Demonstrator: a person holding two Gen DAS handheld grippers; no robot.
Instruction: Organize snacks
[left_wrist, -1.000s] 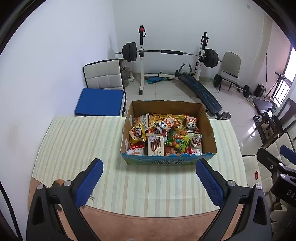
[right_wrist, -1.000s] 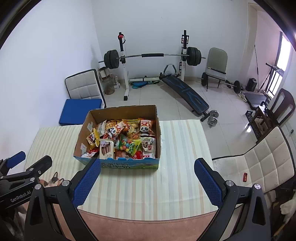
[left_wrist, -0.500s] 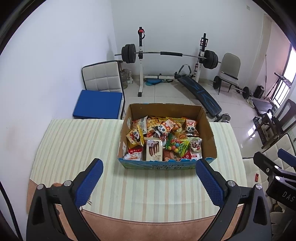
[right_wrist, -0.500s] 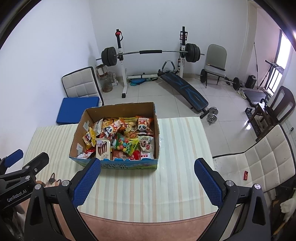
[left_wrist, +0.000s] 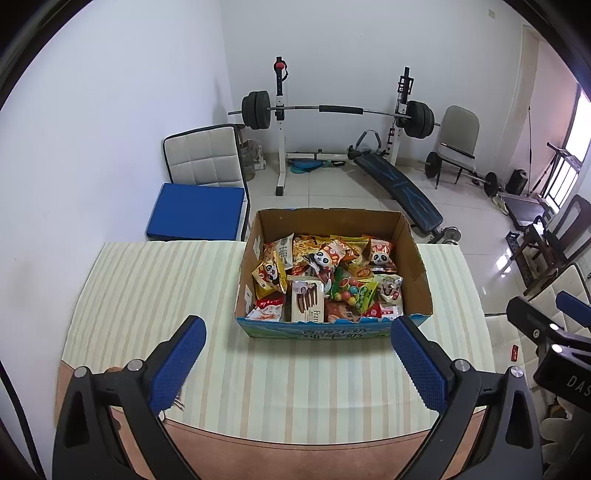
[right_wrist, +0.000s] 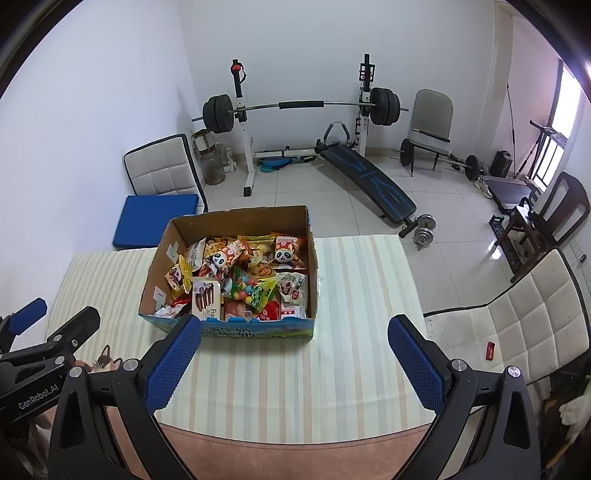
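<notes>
An open cardboard box (left_wrist: 417, 280) full of mixed snack packets stands on the striped tablecloth; it also shows in the right wrist view (right_wrist: 312, 291). Inside lie panda-print packets (left_wrist: 267, 275), a chocolate-stick box (left_wrist: 306, 304) and a green candy bag (left_wrist: 360, 295). My left gripper (left_wrist: 295, 363) is open and empty, above the table in front of the box. My right gripper (right_wrist: 293, 363) is open and empty, in front of the box's right half. Each gripper shows at the edge of the other's view.
The table (left_wrist: 155, 280) has bare cloth left of the box and a strip to its right (right_wrist: 362, 280). A white padded chair (right_wrist: 517, 325) stands at the table's right side. A blue-seated chair (left_wrist: 199, 210) and a barbell rack (left_wrist: 332, 110) stand beyond.
Both grippers have risen slightly and drawn back a little; the box sits lower and a bit further in both views. Both stay open and empty.
</notes>
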